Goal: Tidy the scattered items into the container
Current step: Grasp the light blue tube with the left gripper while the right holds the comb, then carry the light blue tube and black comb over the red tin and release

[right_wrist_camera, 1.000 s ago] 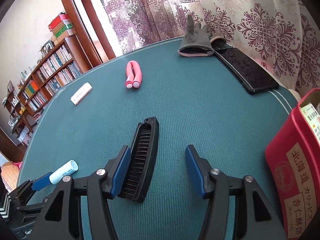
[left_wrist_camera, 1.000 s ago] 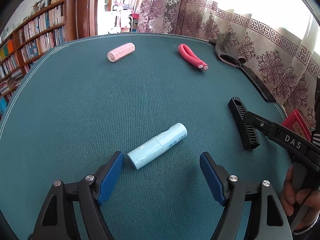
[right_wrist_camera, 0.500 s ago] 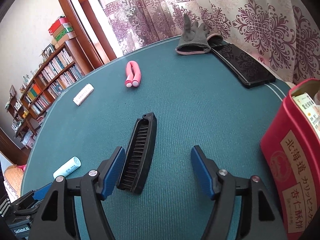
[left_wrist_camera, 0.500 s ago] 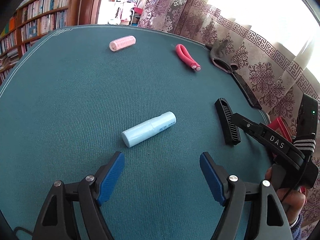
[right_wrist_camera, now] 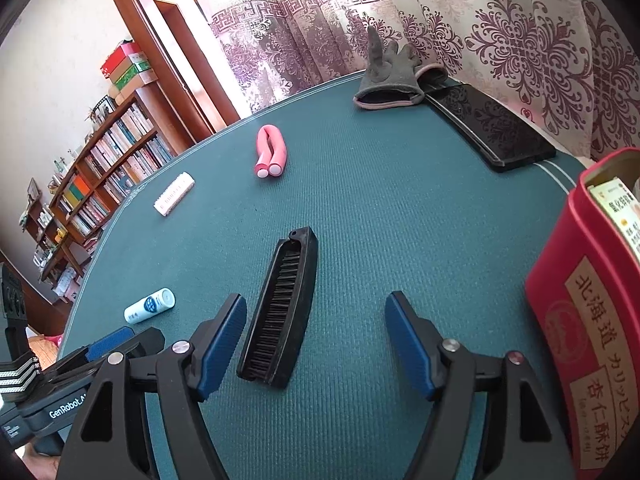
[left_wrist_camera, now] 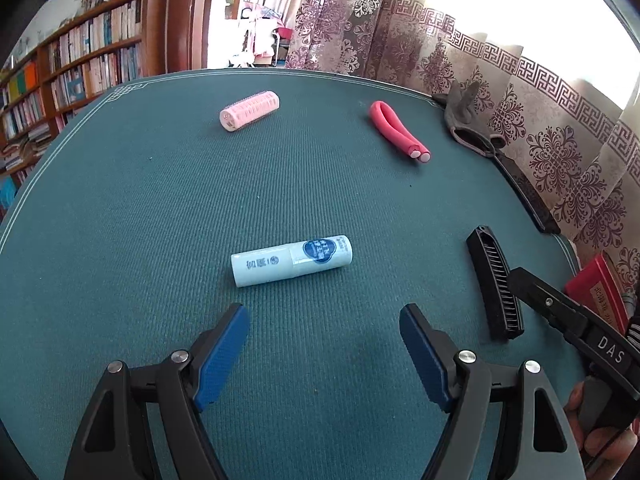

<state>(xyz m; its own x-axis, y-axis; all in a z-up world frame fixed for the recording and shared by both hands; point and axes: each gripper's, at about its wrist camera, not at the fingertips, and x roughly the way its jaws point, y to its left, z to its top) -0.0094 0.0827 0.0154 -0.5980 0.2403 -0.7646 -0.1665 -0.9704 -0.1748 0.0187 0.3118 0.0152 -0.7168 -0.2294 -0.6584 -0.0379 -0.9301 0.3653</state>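
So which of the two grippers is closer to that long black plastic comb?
Right. The right gripper has the long black plastic comb between its opening fingers, untouched; the left gripper sits off beside it.

1. The left gripper (left_wrist_camera: 324, 344) hangs over the table, tilted downward, jaws spread wide with nothing between its pads.
2. The right gripper (right_wrist_camera: 316, 332) is tilted downward too, its jaws opening.
3. A hand (left_wrist_camera: 600, 436), probably the right, grips its handle.
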